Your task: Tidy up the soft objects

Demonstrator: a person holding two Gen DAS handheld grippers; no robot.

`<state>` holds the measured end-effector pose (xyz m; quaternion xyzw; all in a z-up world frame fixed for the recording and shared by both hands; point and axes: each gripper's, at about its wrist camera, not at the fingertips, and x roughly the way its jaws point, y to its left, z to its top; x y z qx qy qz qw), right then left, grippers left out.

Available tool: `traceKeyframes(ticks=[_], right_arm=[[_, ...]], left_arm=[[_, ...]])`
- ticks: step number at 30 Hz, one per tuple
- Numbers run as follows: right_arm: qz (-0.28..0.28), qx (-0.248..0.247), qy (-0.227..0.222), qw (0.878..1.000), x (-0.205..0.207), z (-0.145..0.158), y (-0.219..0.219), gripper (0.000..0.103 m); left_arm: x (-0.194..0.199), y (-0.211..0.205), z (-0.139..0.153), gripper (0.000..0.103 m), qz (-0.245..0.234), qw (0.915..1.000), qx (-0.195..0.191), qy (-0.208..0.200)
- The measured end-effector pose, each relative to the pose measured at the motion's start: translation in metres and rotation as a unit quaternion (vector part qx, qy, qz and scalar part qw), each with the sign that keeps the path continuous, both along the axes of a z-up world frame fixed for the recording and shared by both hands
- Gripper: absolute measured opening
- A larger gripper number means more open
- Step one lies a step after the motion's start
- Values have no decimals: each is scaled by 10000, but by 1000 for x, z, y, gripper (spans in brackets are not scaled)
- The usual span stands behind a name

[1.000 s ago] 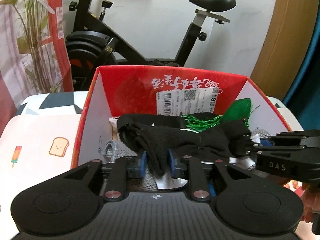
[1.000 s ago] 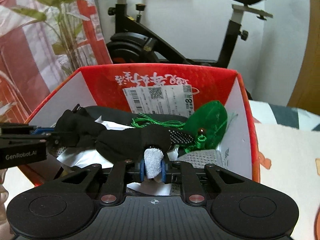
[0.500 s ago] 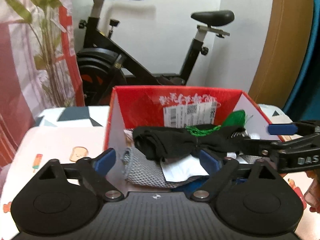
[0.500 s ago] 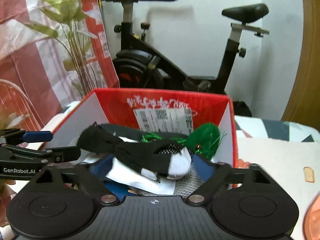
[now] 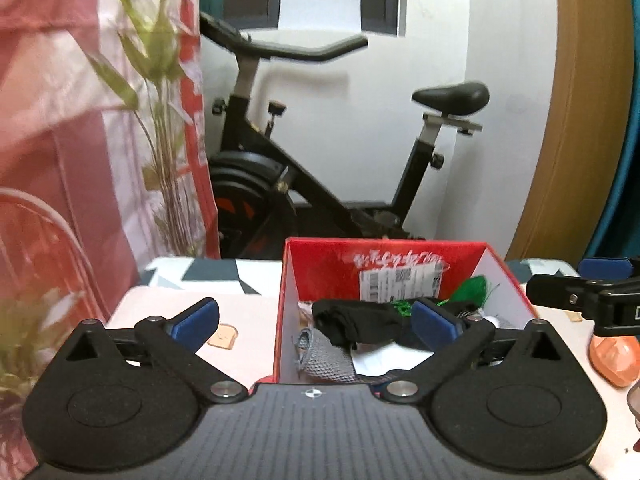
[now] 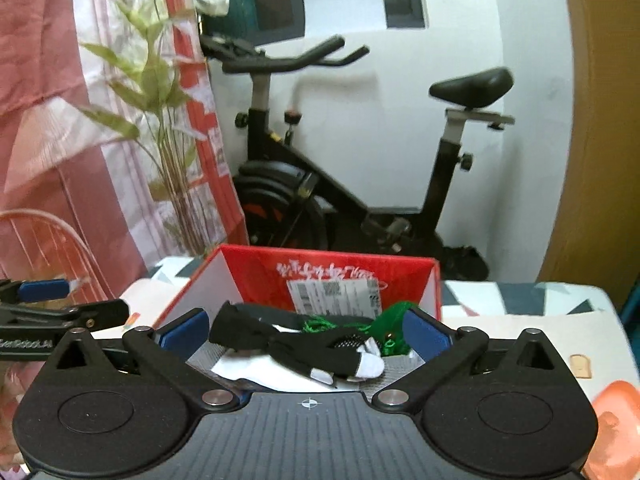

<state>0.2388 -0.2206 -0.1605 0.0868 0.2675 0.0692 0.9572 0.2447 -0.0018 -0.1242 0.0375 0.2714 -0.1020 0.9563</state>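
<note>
Both the left hand-held gripper [image 5: 316,320] and right hand-held gripper [image 6: 306,332] are gaping empty, jaws having just been opening; the black sock [image 6: 280,340] is lying draped loosely atop the red box [image 6: 256,268], risking slipping out.

The red box [image 6: 436,292] stands open at the top, so entry from above is free; its upright red walls block any approach from the sides or the far end. Inside, a black sock [image 6: 304,350], a green tasselled piece [image 5: 472,290] and grey mesh fabric [image 5: 324,354] cover the floor. The tablecloth [image 5: 248,312] left of the box lies bare. An exercise bike [image 6: 360,184] and a leafy plant [image 5: 160,120] stand behind the table.
</note>
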Motion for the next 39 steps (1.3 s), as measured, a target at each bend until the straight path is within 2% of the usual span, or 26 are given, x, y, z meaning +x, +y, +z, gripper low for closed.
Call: traceKeyframes(ticks=[6, 11, 18, 22, 27, 30, 39], right_arm=[[-147, -120, -320, 9993, -41, 36, 4, 103], [-186, -158, -730, 9970, -87, 75, 6, 103], [-315, -480, -1297, 9899, -154, 117, 18, 103], [-402, -390, -1396, 9886, -188, 128, 23, 103], [-410, -246, -1516, 9873, -222, 133, 26, 103], [-449, -233, -1604, 9858, -237, 136, 24, 103], [-473, -233, -1827, 9818, -262, 145, 25, 103]], left_arm=[[-49, -11, 41, 103, 381, 9971, 393, -523], [-94, -3, 74, 103, 155, 9967, -94, -793], [-159, 1, 106, 103, 199, 9910, 41, -1323], [-192, 6, 114, 103, 260, 9899, 31, -1397], [-213, 9, 118, 103, 399, 9892, 111, -1408], [-219, 13, 121, 103, 435, 9893, -6, -1396], [-229, 14, 126, 103, 544, 9871, 70, -1501]])
